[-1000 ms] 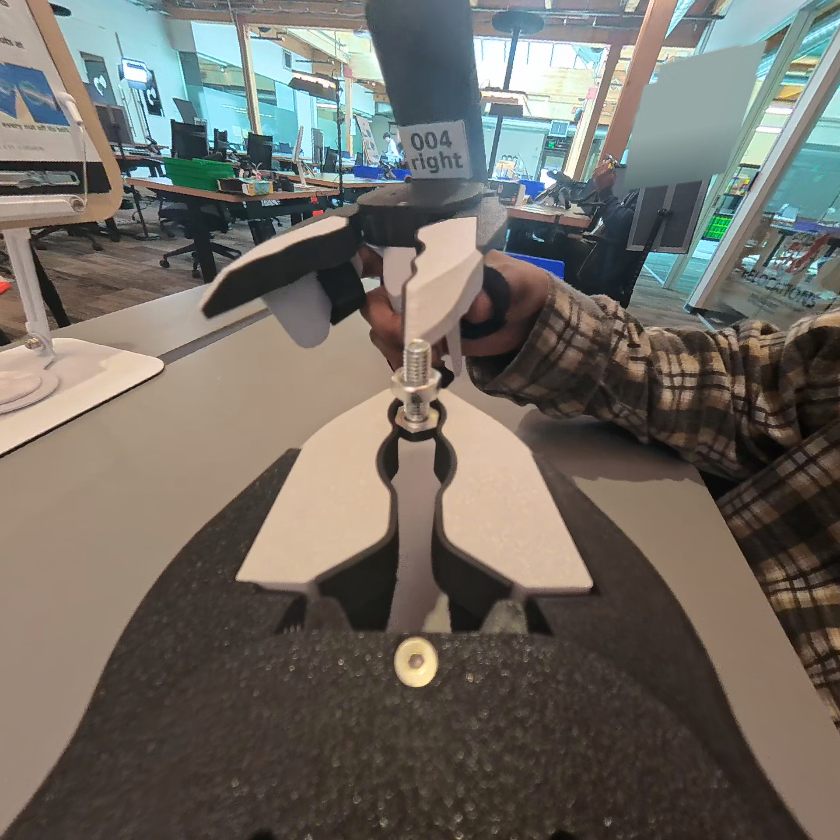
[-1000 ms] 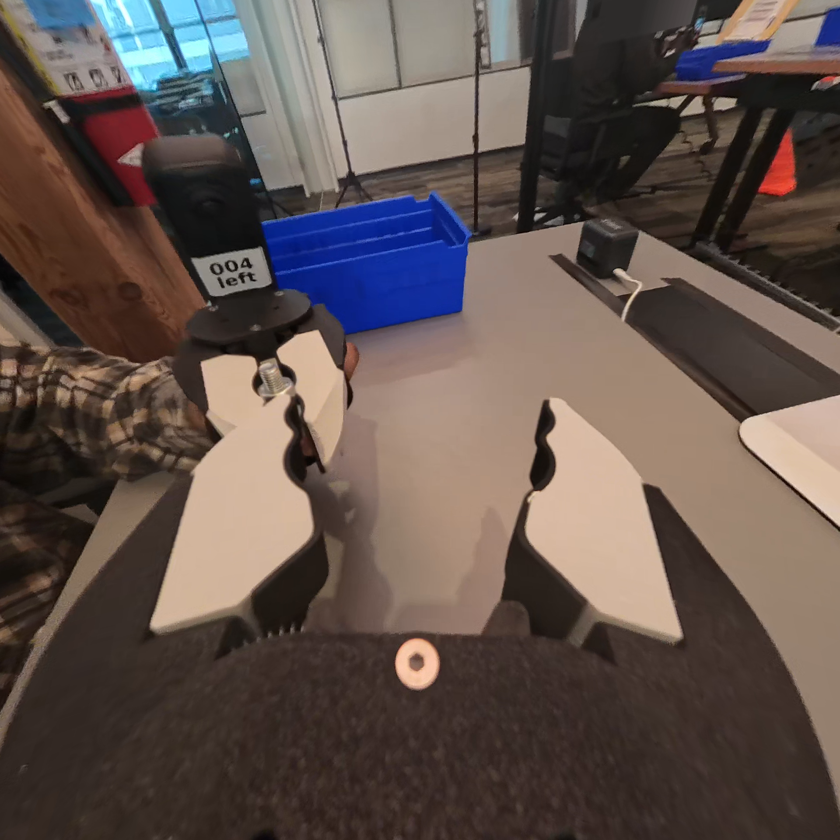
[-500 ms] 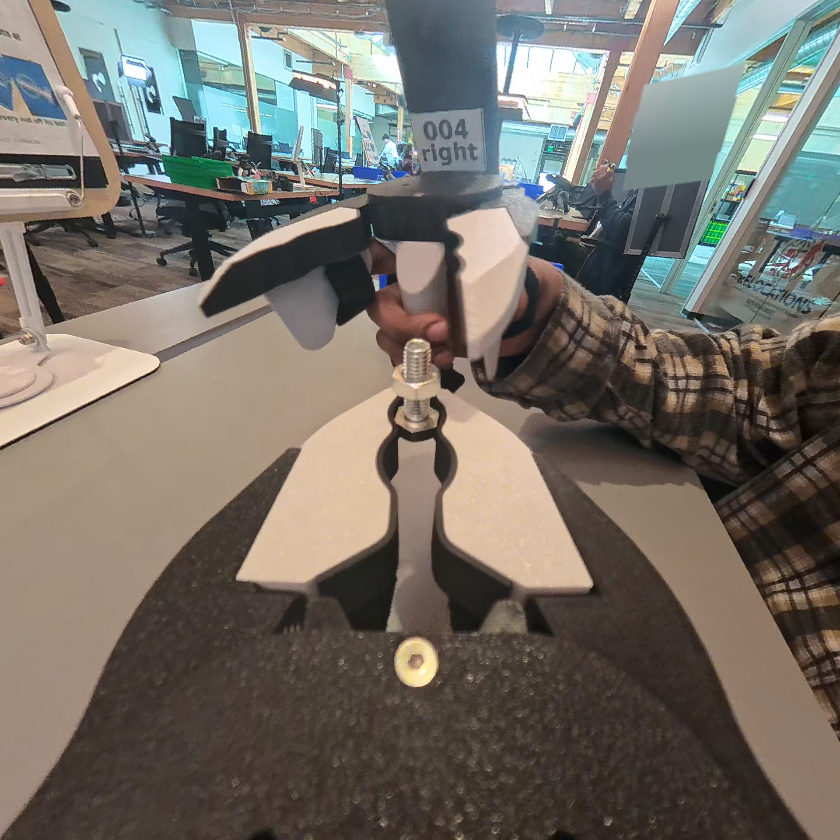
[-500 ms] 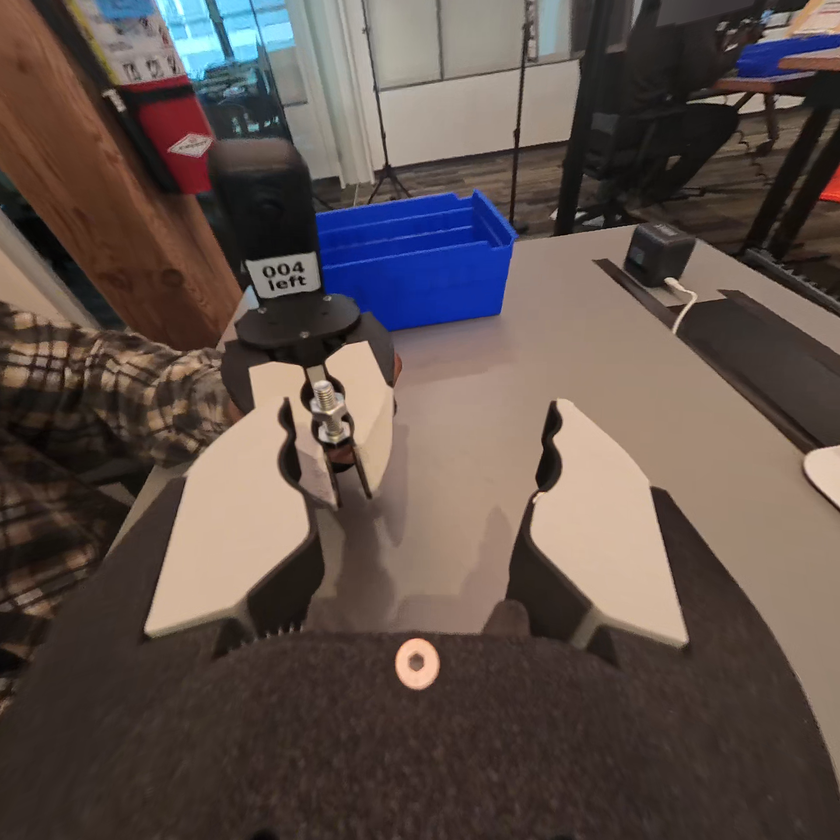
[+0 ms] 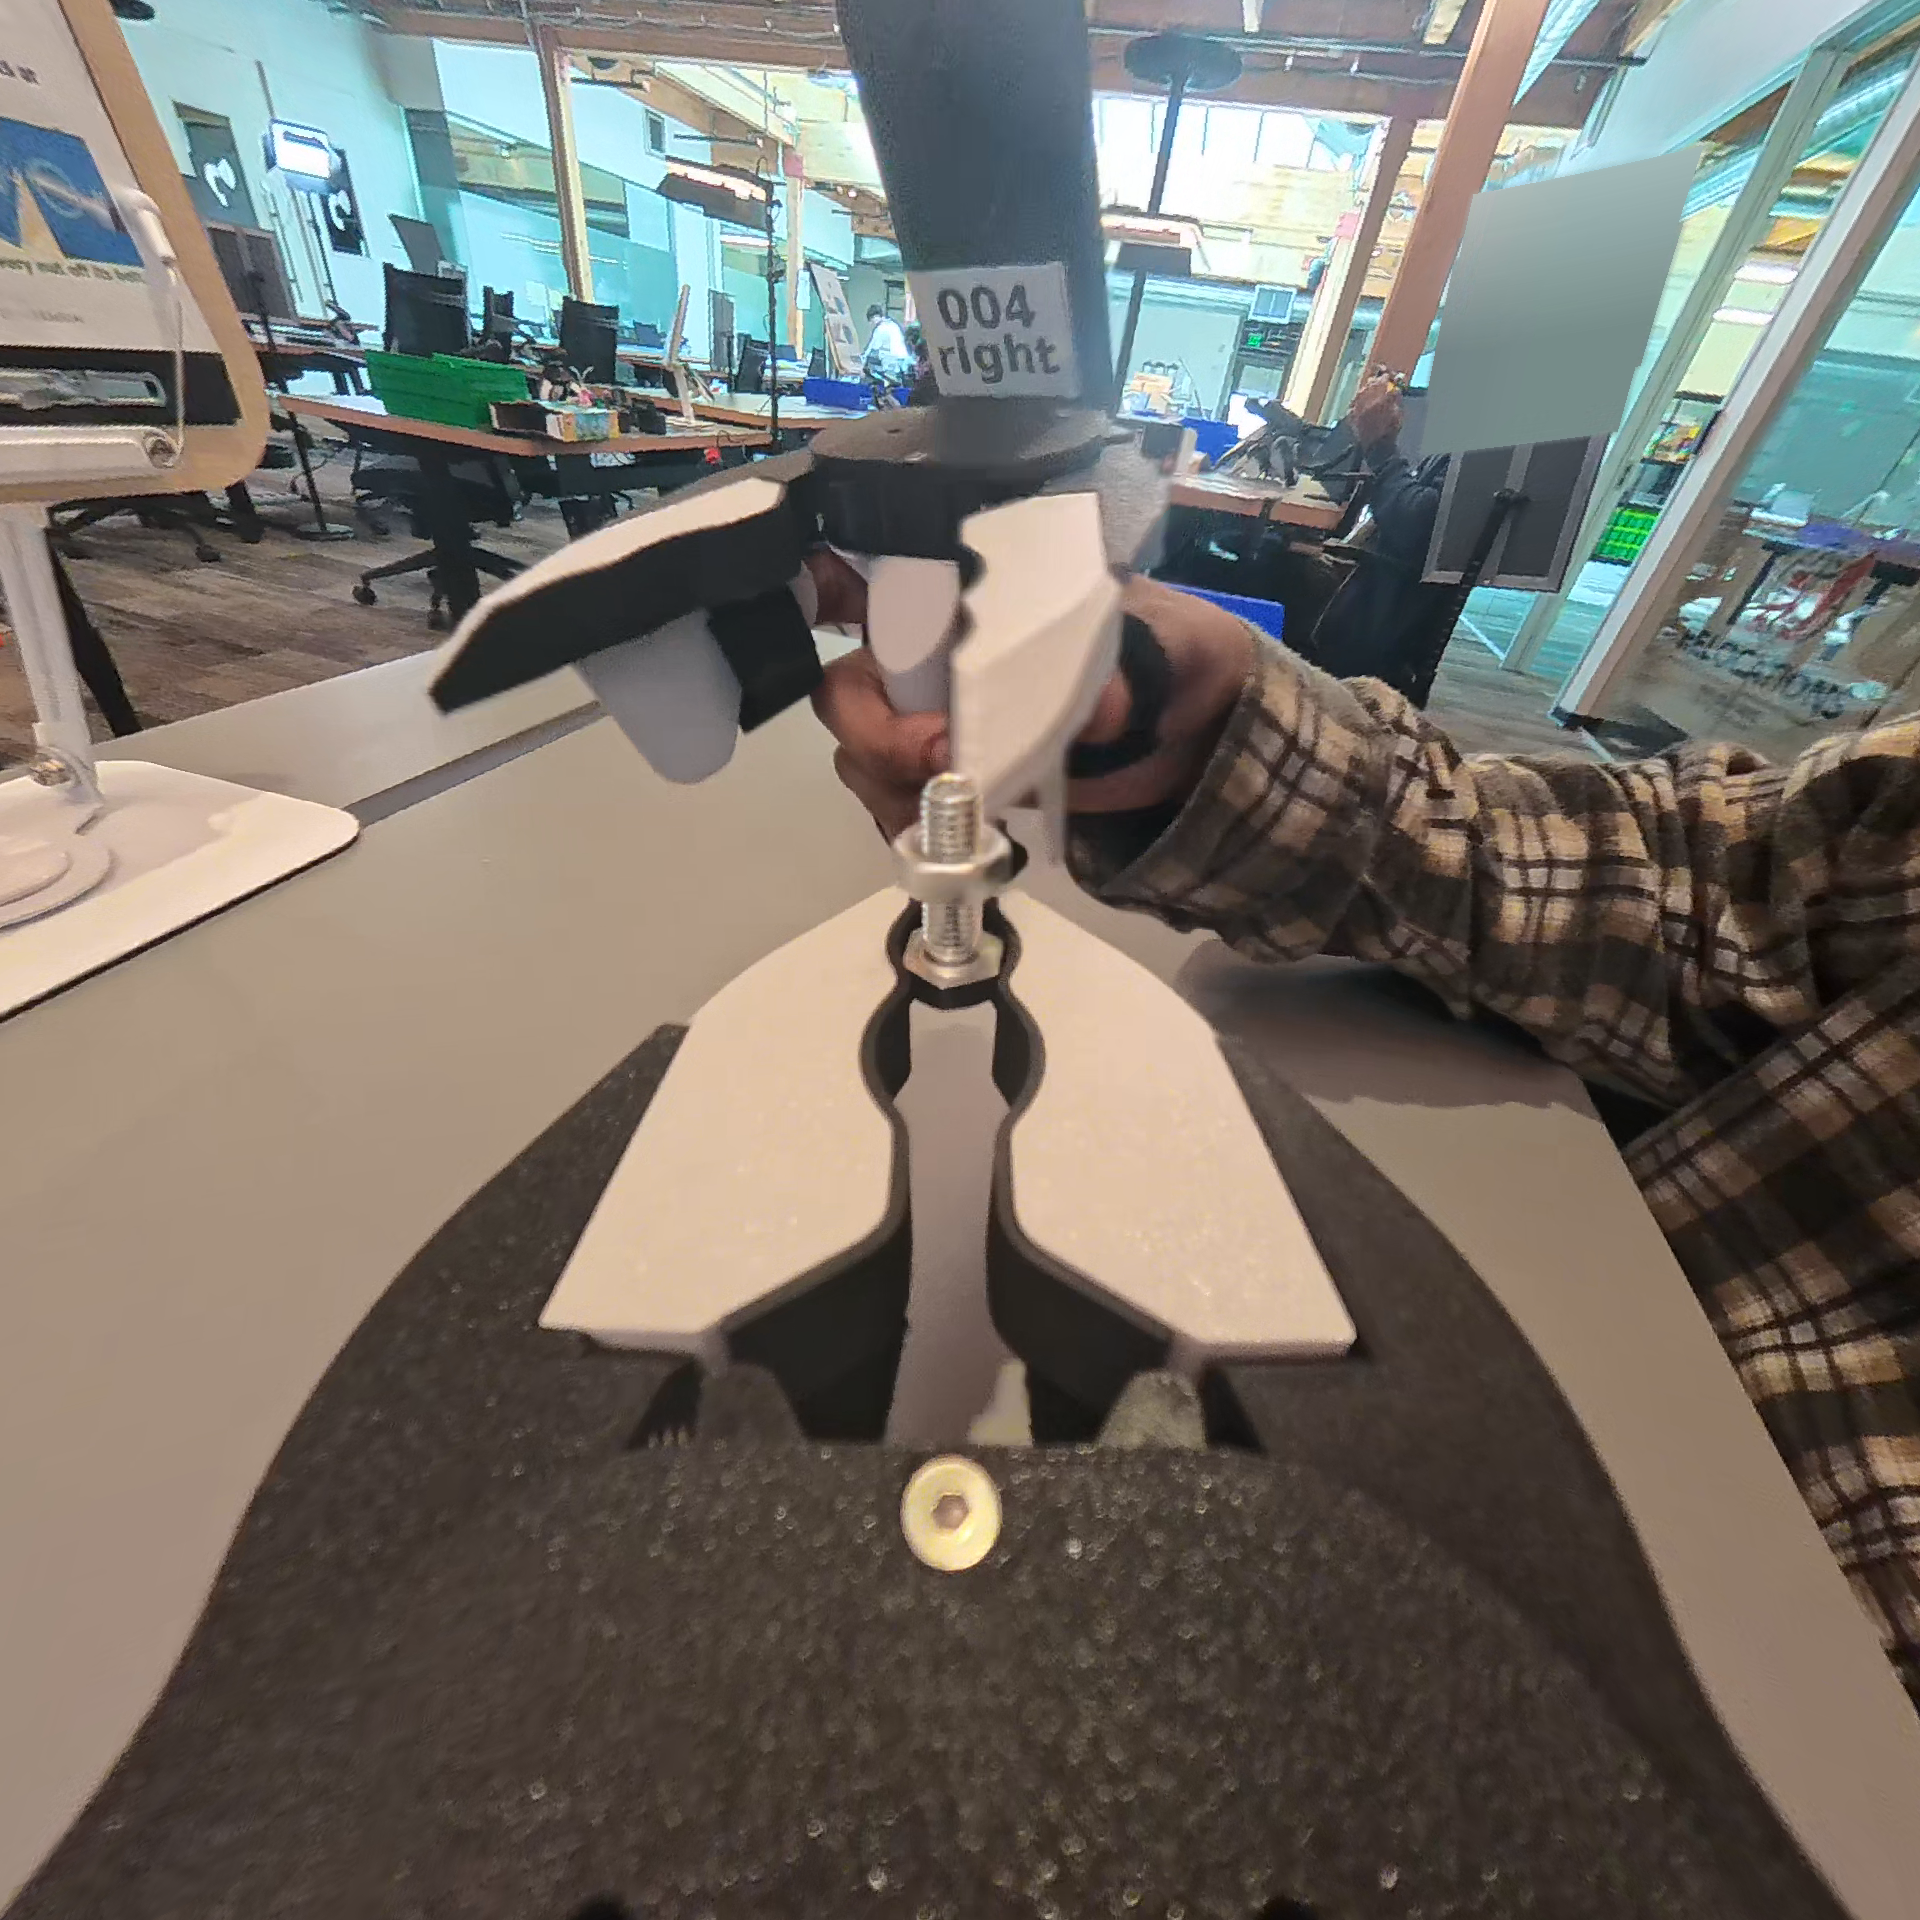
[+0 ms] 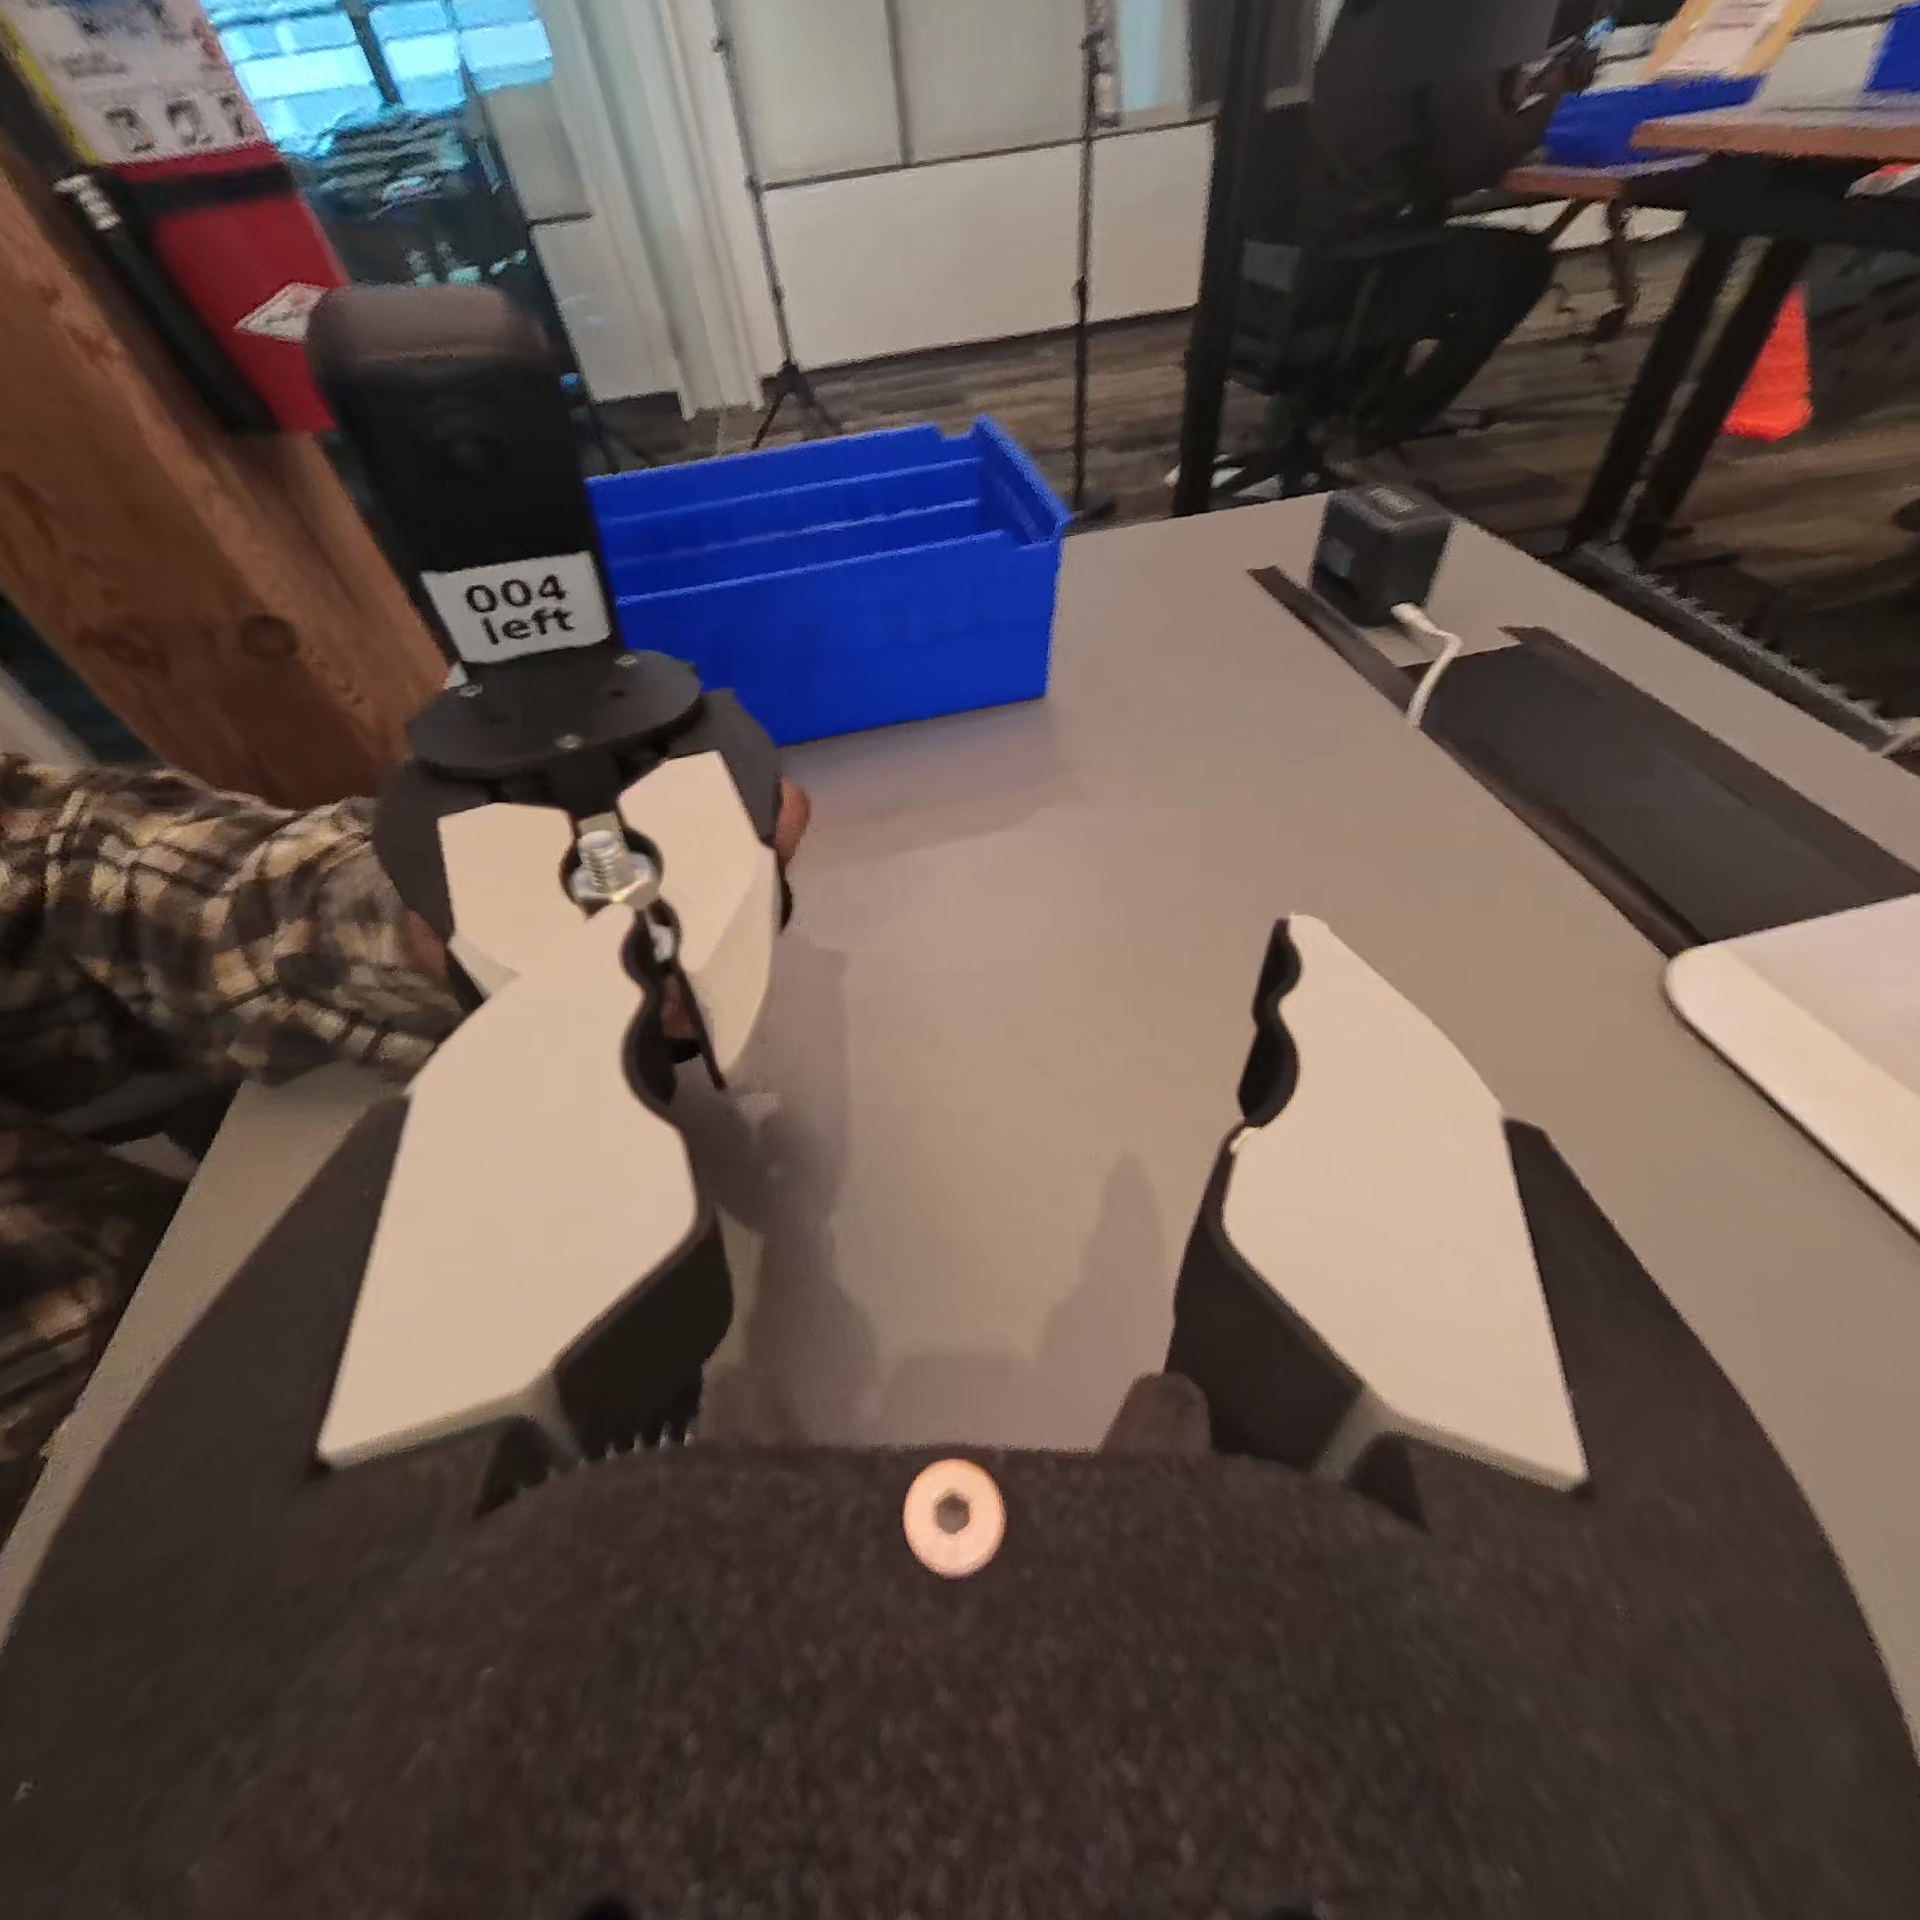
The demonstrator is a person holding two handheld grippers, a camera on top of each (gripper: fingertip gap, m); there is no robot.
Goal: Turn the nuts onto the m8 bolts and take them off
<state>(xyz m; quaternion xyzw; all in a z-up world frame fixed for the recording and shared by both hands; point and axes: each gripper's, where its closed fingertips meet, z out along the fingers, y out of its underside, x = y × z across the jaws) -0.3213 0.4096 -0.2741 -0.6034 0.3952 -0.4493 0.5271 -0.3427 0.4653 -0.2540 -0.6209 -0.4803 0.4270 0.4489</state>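
Grey tabletop (image 5: 436, 997) is seen under both grippers, with an open office of desks and chairs spread behind it in the left wrist view. From that camera, the left gripper (image 5: 951, 961) is shown closed narrowly on the head end of an upright m8 bolt (image 5: 948, 831), whose threaded shank rises clear of the fingertips. A hex nut (image 5: 951, 864) is threaded partway down the shank, with bare thread left above and below it. The right gripper (image 5: 831, 717) is seen opposite, held by a hand (image 5: 894, 727) in a plaid sleeve (image 5: 1507, 862); its fingers are spread wide, and one white finger (image 5: 1023, 665) is brought down close beside the bolt's tip. Whether that finger touches the nut cannot be told from this side.

From the right wrist view, the wide spread of the right gripper (image 6: 956, 997) is confirmed: only table shows between its fingers, and the left-hand finger overlaps the left gripper (image 6: 613, 894) in the frame. The bolt (image 6: 597, 854) and nut (image 6: 613, 885) are glimpsed just past that fingertip. Only this view takes in a blue bin (image 6: 831, 592) at the table's far edge, a small black box (image 6: 1377, 551) with a white cable, and a wooden post (image 6: 156, 582).
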